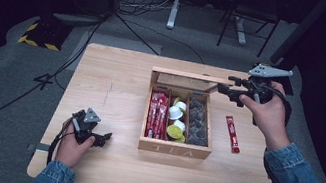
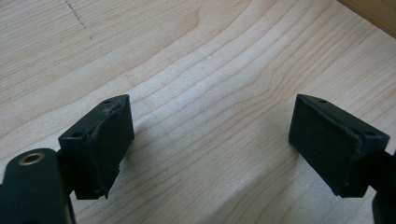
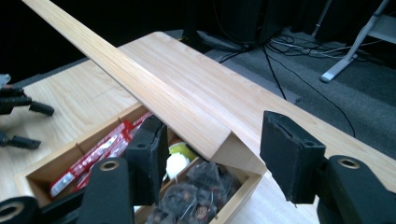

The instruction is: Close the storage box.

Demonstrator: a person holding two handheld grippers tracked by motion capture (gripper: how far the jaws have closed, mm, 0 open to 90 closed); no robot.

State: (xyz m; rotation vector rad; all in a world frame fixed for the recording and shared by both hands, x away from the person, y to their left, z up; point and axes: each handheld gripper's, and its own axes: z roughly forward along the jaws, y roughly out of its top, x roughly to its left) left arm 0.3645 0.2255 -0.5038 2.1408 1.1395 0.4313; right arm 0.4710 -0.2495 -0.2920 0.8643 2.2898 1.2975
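Observation:
A wooden tea box (image 1: 174, 149) marked TEA stands right of the table's middle, its lid (image 1: 186, 75) raised at the back. Inside lie red sachets (image 1: 156, 116), round pods (image 1: 176, 119) and dark tea bags (image 1: 198, 120). My right gripper (image 1: 225, 93) is open at the lid's right end. In the right gripper view the lid (image 3: 140, 79) runs up to the left and its corner sits between the pads of the right gripper (image 3: 217, 154), with a gap to the right pad. My left gripper (image 1: 104, 138) rests open at the front left, and nothing but bare wood lies between the pads of the left gripper (image 2: 210, 135).
One red sachet (image 1: 232, 133) lies on the table (image 1: 111, 87) right of the box. Beyond the far edge are floor cables (image 1: 140, 6), a black-and-yellow striped base (image 1: 38, 36) and furniture legs (image 1: 173, 7).

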